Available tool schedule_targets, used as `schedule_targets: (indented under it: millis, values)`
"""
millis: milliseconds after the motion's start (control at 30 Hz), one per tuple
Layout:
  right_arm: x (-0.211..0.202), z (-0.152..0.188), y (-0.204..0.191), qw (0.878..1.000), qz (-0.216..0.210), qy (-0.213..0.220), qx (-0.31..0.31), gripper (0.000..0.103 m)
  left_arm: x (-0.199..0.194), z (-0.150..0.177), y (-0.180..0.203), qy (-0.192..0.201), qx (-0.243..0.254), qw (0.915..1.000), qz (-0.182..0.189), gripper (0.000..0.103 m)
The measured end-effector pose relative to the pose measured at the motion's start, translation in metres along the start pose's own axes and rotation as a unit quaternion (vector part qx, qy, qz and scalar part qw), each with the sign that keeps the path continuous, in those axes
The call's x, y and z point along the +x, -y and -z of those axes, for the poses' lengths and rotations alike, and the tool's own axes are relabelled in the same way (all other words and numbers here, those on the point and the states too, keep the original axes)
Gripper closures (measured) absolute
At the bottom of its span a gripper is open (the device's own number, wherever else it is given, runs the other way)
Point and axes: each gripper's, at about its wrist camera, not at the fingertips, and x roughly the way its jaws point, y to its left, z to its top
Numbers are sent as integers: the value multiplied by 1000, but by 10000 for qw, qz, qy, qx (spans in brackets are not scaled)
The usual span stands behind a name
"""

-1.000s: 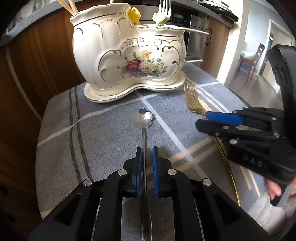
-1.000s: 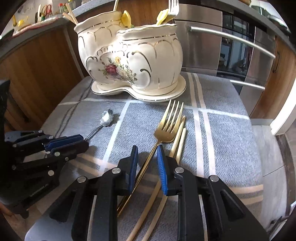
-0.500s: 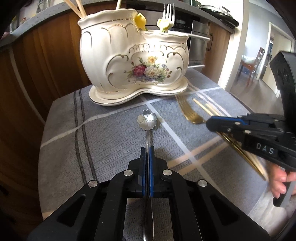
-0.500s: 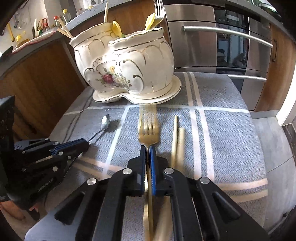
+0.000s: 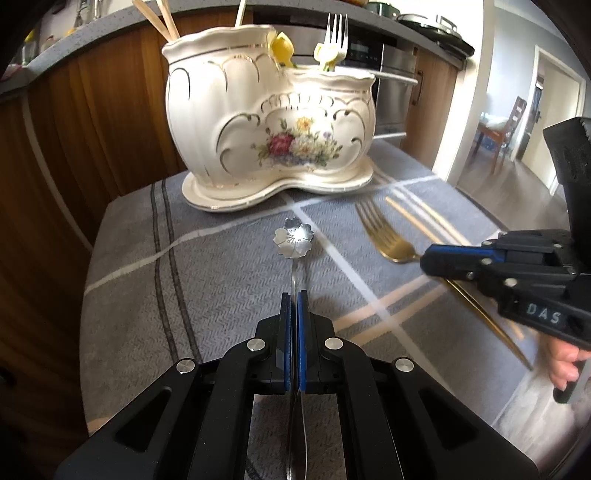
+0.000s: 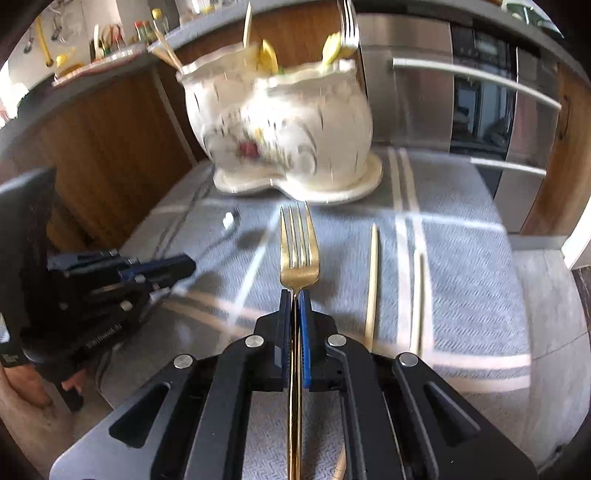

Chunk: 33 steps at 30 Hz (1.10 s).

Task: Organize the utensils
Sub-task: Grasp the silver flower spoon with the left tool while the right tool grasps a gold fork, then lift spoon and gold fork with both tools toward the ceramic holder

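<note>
**Spoon and fork both gripped**

While its flower-shaped bowl points toward the far holder, the silver spoon (image 5: 294,240) has its handle clamped in the closed left gripper (image 5: 294,295). Right of it, the closed right gripper (image 6: 294,293) pinches the gold fork (image 6: 298,247). Two gold chopsticks (image 6: 372,280) lie right on the grey checked cloth (image 5: 207,280). A white floral ceramic holder (image 5: 269,122) stands far.

Wood-fronted kitchen cabinets (image 5: 92,122) under a grey worktop (image 5: 207,18); right of them a steel oven (image 6: 480,103) (bar handles), then a doorway showing a wooden chair (image 5: 506,129).
</note>
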Motion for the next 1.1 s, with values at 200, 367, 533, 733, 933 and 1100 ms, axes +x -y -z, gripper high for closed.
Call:
schedule_targets:
  millis: [200, 367, 533, 733, 933, 1100]
  values:
    - [6, 1, -12, 9986, 291, -165, -412, 96, 2, 2, 5, -175, 203, 9996, -125, 99]
    - [12, 5, -20, 9963, 453, -126, -719, 94, 6, 1, 9, -244, 264, 9991, -231, 98]
    - [11, 5, -18, 9978, 207, -87, -628, 98, 7, 1, 12, -192, 311, 9987, -343, 99]
    - [-18, -1, -16, 9972, 13, 475, -570, 98, -13, -4, 3, 334, 52, 9993, -171, 99]
    - [-49, -4, -19, 9907, -157, 1144, -717, 98, -40, -8, -8, 1039, -208, 9944, -63, 99]
    - [-73, -4, -24, 9807, -156, 1695, -959, 98, -61, -9, -13, 1574, -307, 9871, 24, 99]
